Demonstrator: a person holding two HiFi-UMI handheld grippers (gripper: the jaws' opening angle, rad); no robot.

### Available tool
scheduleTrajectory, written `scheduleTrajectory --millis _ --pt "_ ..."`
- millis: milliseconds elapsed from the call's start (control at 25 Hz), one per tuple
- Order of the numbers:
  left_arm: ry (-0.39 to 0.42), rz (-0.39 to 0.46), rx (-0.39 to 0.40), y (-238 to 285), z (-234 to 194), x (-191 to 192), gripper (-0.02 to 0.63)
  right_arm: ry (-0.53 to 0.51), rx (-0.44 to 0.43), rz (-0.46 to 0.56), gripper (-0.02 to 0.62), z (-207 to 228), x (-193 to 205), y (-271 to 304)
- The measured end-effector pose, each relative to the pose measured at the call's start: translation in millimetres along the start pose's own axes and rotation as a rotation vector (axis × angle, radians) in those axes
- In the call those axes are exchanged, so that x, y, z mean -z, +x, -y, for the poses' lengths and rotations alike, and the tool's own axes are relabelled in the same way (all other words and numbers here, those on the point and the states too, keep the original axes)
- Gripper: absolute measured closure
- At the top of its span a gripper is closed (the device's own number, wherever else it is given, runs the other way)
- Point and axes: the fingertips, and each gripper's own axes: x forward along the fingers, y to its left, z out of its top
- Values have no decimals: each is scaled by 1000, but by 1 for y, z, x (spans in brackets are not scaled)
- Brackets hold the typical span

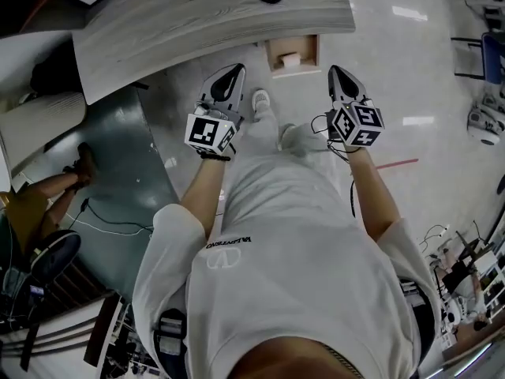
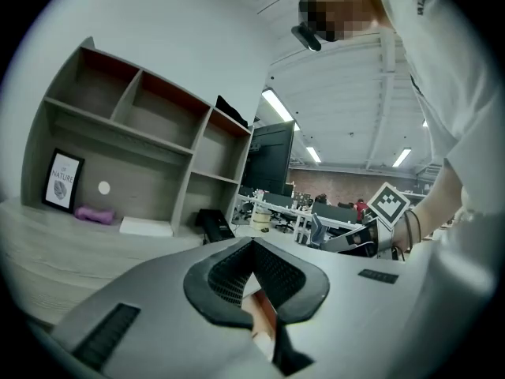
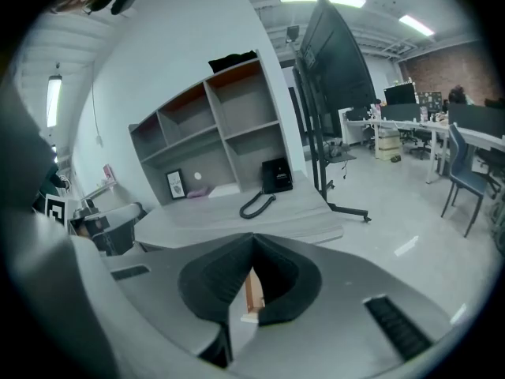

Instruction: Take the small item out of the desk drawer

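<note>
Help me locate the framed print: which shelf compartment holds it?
The wide bottom-left compartment: the framed print stands at its left end; those above look bare.

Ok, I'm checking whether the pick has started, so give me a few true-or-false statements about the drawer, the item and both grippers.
1. The drawer under the desk stands open. True.
2. The right gripper holds the small item. False: its jaws are shut on nothing, and the small item lies in the drawer.
3. The left gripper has its jaws shut and empty. True.
4. The black telephone lies on the floor. False: it stands on the desk, with its cord beside it.
</note>
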Motion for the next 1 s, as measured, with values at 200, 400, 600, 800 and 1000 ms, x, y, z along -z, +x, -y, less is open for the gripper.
scheduleTrajectory --millis 200,400,600,800,1000 --pt "-50 -62 6 23 -7 39 607 -43 -25 -97 595 0 28 39" --pt "-88 -111 -29 43 -10 84 607 -29 -76 -210 595 3 69 84" --pt "-173 -137 -63 73 -12 139 607 83 -162 -296 471 18 121 132" --pt "-244 -132 -89 93 -17 176 607 101 -168 -401 316 40 173 167" --pt "-274 -133 -90 96 -31 205 607 46 -115 -476 227 50 213 198"
